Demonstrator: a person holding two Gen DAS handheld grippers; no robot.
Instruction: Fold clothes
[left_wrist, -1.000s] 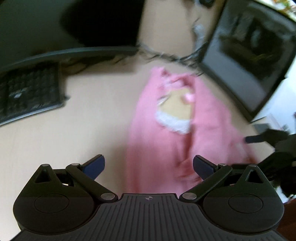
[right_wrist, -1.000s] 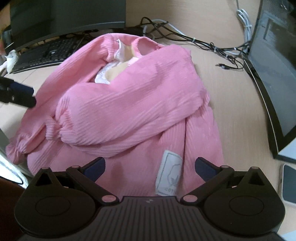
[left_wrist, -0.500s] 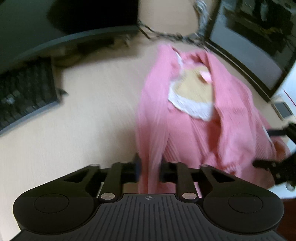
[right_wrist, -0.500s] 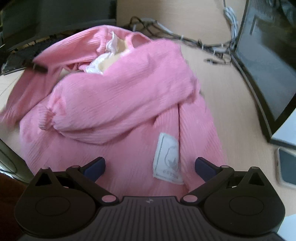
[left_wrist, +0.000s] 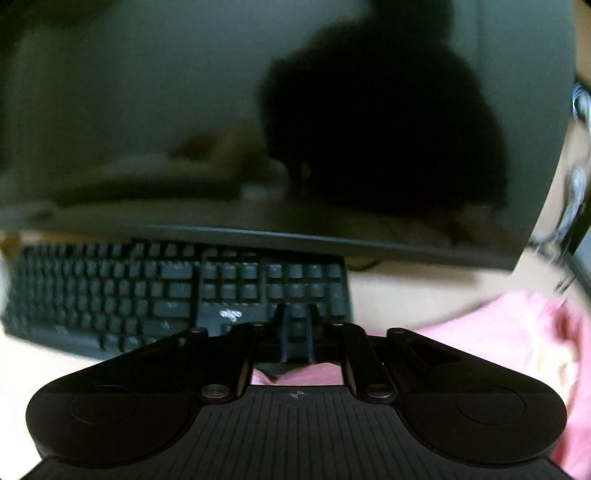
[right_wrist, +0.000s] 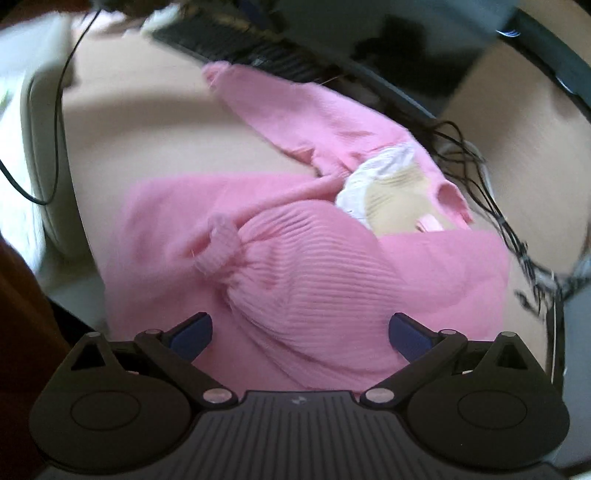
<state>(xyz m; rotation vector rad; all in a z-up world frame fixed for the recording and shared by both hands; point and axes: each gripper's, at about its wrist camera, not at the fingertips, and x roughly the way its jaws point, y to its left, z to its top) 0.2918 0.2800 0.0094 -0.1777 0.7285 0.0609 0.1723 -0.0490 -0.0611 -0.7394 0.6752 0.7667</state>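
Left gripper (left_wrist: 296, 332) seemingly pinching pink sweater (right_wrist: 314, 273) before "aigo" keyboard (left_wrist: 177, 291)

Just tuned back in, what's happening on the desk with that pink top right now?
The pink sweater lies bunched on the desk, one sleeve stretched out toward the keyboard, the other folded across the body. The left gripper has its fingers closed; pink fabric shows just below them, but whether it is pinched is unclear. It points at the keyboard and monitor. The right gripper hovers open over the sweater's lower part. Folding is not finished.
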